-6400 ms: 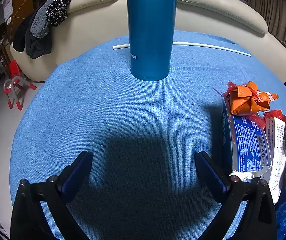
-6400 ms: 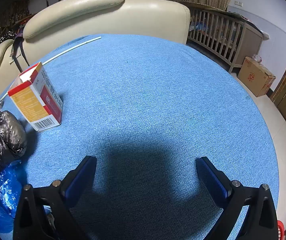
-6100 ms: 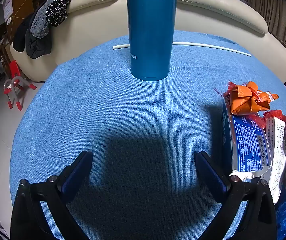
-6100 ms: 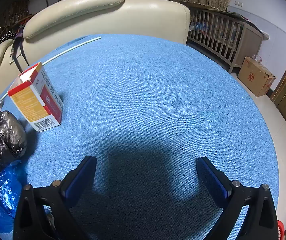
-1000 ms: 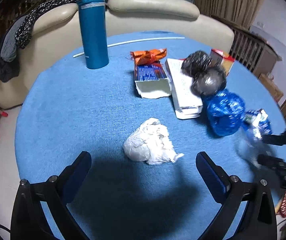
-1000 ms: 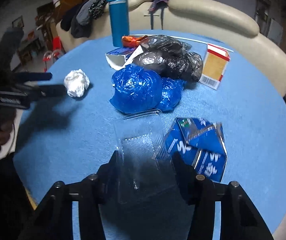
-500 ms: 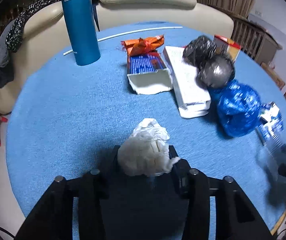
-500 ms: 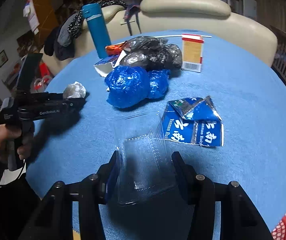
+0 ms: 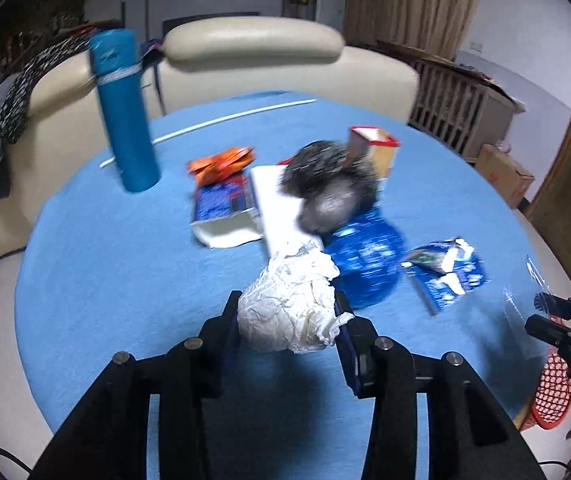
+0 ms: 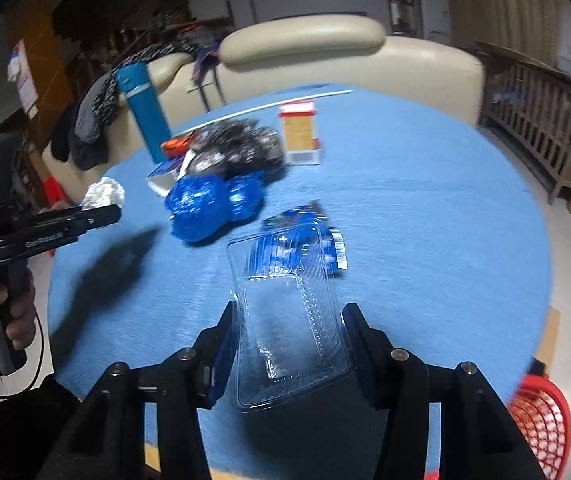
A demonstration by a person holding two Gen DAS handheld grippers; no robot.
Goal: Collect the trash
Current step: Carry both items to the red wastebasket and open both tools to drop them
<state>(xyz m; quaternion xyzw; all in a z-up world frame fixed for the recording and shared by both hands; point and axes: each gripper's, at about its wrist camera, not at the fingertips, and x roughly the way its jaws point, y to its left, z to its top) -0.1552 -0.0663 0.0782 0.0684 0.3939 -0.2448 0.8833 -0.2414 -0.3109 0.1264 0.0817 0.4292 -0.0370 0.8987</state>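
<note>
The left hand-held gripper (image 9: pixel 287 312) squeezes a white paper ball (image 9: pixel 289 304). The right hand-held gripper (image 10: pixel 289 340) holds a clear plastic box (image 10: pixel 285 320). A red basket (image 10: pixel 541 428) sits at four o'clock, off the blue bench (image 10: pixel 425 216).

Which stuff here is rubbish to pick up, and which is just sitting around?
Rubbish for the job:
- crumpled white paper, in the left gripper
- clear plastic box, in the right gripper
- blue bags, black bags, torn blue packet
- red basket, probably the bin

Just sitting around:
- blue flask
- sofa
</note>
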